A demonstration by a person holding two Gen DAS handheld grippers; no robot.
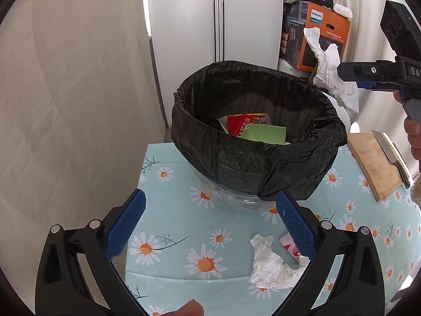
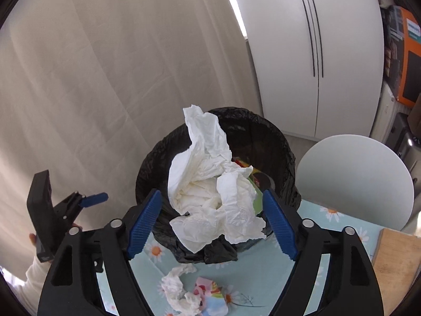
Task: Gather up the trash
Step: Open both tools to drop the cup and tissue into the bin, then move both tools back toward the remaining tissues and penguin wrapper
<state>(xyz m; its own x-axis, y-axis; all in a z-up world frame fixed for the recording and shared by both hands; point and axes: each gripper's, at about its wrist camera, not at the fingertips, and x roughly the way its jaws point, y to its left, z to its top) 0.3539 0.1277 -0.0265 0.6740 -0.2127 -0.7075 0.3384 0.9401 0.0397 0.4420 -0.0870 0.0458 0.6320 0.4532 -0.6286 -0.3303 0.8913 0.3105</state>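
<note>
A bin lined with a black bag (image 1: 257,163) (image 2: 279,152) stands on the flowered tablecloth (image 1: 184,237). Inside it lie a red packet (image 1: 239,125) and a green carton (image 1: 263,133). My right gripper (image 1: 344,77) (image 2: 210,216) hovers over the bin's rim with jaws wide. A big crumpled white tissue (image 1: 326,63) (image 2: 210,197) hangs loose between the pads, and neither pad presses on it. My left gripper (image 1: 210,221) (image 2: 89,200) is open and empty, low over the table in front of the bin. A smaller tissue (image 1: 268,263) (image 2: 179,287) and a pink wrapper (image 1: 290,246) (image 2: 210,295) lie by its right finger.
A wooden cutting board (image 1: 373,163) with a knife (image 1: 392,152) lies at the table's right. A white round seat (image 2: 352,179) stands behind the table. Behind that are a white cabinet (image 1: 218,18) and an orange box (image 1: 323,36). A curtain (image 1: 79,92) hangs along the left.
</note>
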